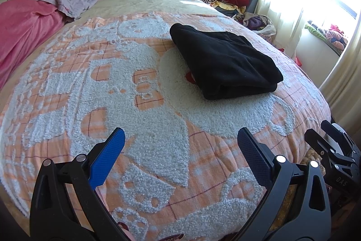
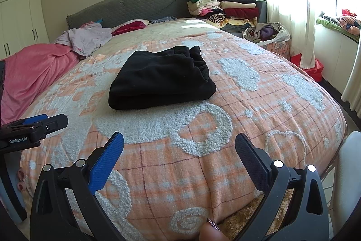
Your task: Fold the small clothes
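Two grippers, left gripper [image 1: 180, 139] and right gripper [image 2: 179, 143], jaws spread empty, folded black fleece garment [image 2: 160, 78], nubbly orange-checked bedspread [image 2: 248, 128].

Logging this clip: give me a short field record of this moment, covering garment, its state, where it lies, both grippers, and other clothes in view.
garment: black garment
state: folded into a compact bundle
location: on the orange and white bedspread, mid-bed
left gripper: open, empty, clear of the garment
right gripper: open, empty, clear of the garment
other clothes: folded stack beside the headboard; loose lilac garment near the pillows
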Available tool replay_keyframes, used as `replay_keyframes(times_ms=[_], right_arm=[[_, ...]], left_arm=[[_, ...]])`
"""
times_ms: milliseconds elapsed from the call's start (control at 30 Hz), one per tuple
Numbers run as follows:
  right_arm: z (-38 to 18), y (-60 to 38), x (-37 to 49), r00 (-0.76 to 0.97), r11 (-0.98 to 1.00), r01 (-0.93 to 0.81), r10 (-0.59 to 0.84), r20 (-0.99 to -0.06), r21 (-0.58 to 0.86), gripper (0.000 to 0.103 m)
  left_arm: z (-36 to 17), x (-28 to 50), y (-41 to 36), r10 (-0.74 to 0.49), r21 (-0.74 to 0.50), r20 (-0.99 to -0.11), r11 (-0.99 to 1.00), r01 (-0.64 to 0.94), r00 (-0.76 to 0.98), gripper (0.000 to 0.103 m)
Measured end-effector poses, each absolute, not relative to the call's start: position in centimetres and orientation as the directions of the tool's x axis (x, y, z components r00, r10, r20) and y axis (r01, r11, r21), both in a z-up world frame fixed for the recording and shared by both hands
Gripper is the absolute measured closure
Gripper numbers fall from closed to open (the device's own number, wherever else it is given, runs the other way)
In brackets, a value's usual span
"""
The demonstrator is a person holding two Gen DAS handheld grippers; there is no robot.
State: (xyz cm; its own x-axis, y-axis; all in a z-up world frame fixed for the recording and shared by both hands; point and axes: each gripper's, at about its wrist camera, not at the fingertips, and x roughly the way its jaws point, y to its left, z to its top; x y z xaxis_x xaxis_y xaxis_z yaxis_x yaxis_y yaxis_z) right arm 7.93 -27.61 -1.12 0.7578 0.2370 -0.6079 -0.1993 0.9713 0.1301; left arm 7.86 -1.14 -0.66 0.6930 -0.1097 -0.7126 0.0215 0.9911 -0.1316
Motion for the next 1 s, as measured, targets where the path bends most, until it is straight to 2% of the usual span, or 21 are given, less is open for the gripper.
replay_keyframes(times_ms=[800,1000], right_arm=[[-1.0,-27.7,7.8,0.762,0.977,-0.184,0.212,-0.612,0.109,0.005],[-0.9,-28.8,7.9,0.770,0.987,-0.131,0.160,-0.618,0.092,0.005]], left_arm=[[-1.1,7.8,-1.1,-0.092,-0.109,-0.731,0.994,0.018,0.676,0.010],[-1.5,7.9,-0.7,-0.058,-0.088,-0.751,0.996,-0.012,0.658,0.010]])
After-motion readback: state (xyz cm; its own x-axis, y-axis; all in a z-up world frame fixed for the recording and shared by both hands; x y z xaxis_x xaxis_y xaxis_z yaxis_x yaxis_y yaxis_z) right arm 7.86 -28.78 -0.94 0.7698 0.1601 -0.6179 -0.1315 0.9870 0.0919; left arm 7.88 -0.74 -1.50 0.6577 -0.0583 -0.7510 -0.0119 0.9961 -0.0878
